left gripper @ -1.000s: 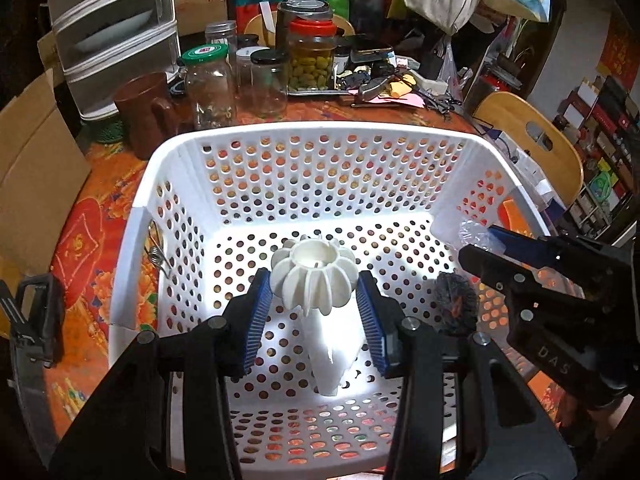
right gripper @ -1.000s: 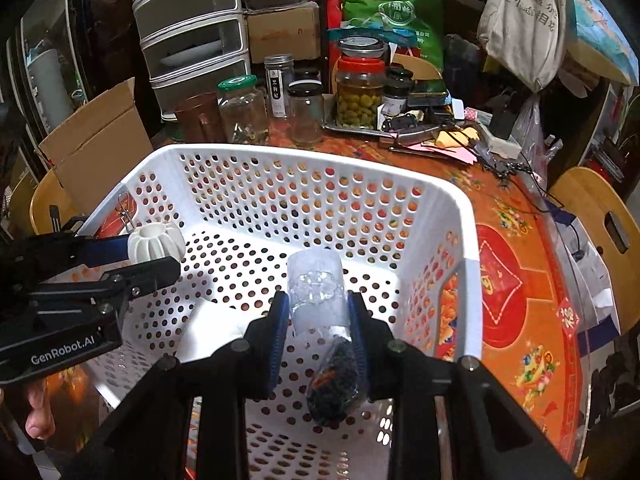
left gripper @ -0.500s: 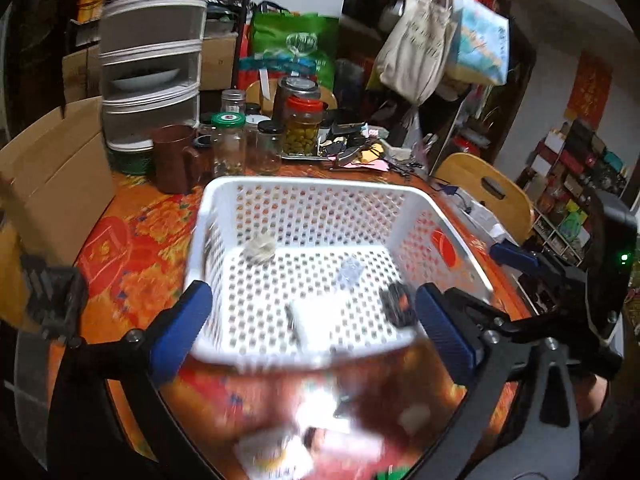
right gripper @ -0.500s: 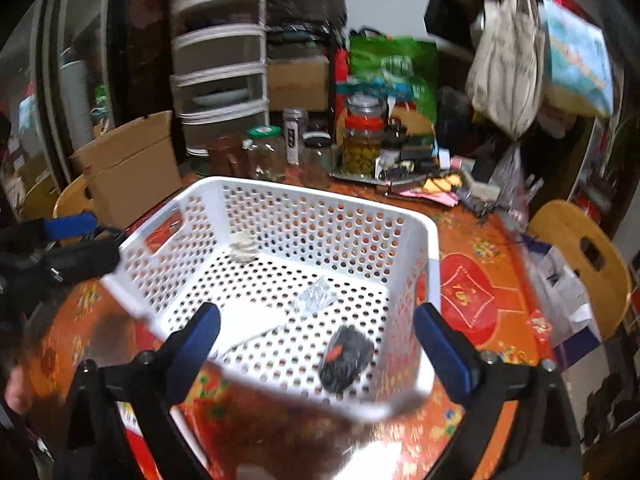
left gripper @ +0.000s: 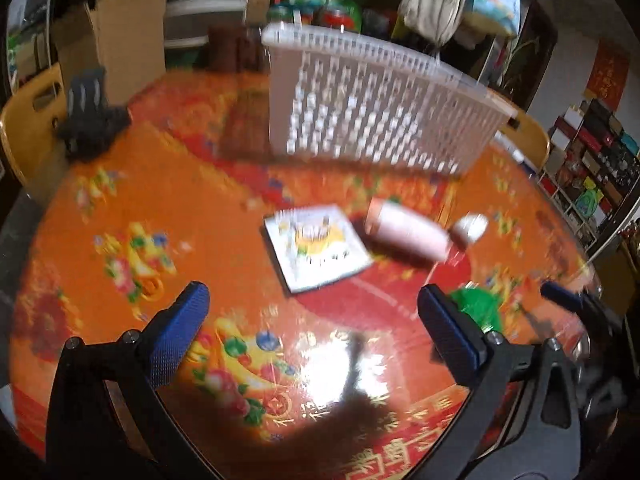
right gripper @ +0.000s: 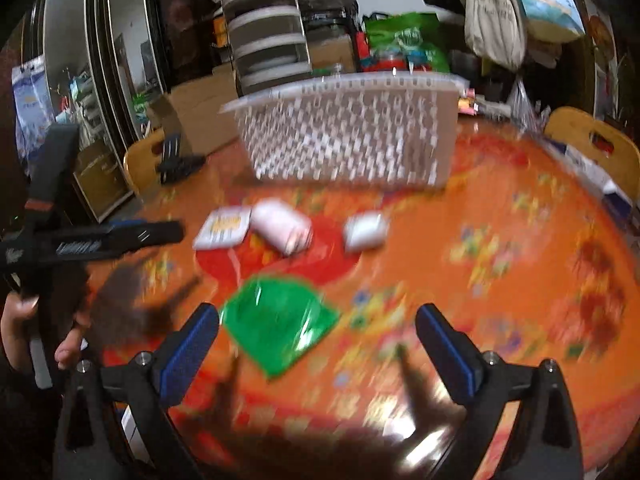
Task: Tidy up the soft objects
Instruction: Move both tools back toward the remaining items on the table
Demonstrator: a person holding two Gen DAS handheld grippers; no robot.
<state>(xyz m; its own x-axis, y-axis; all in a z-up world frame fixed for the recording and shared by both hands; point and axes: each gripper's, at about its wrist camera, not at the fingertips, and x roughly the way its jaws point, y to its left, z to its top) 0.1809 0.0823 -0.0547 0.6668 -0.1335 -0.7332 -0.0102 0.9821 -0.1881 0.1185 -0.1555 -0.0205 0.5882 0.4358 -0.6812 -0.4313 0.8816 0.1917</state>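
Note:
Both views are motion-blurred. The white perforated basket (left gripper: 376, 100) stands at the far side of the orange table; it also shows in the right wrist view (right gripper: 352, 136). On the table lie a flat white packet (left gripper: 316, 248) (right gripper: 224, 226), a pink roll (left gripper: 408, 236) (right gripper: 282, 226), a small white bundle (left gripper: 470, 229) (right gripper: 366, 231) and a green plastic packet (right gripper: 278, 322) (left gripper: 478, 308). My left gripper (left gripper: 316, 332) is open and empty, low over the table. My right gripper (right gripper: 318, 344) is open and empty, just behind the green packet.
A black clamp (left gripper: 90, 116) lies at the table's left edge. Wooden chairs (right gripper: 596, 144) stand around the table. Cardboard boxes (left gripper: 128, 36), stacked drawers (right gripper: 268, 40), jars and bags crowd behind the basket. My left gripper shows at left in the right wrist view (right gripper: 120, 236).
Both grippers let go of their objects in the basket, opened wide and pulled back and down toward the near table. The white funnel piece and the black bag stayed in the basket.

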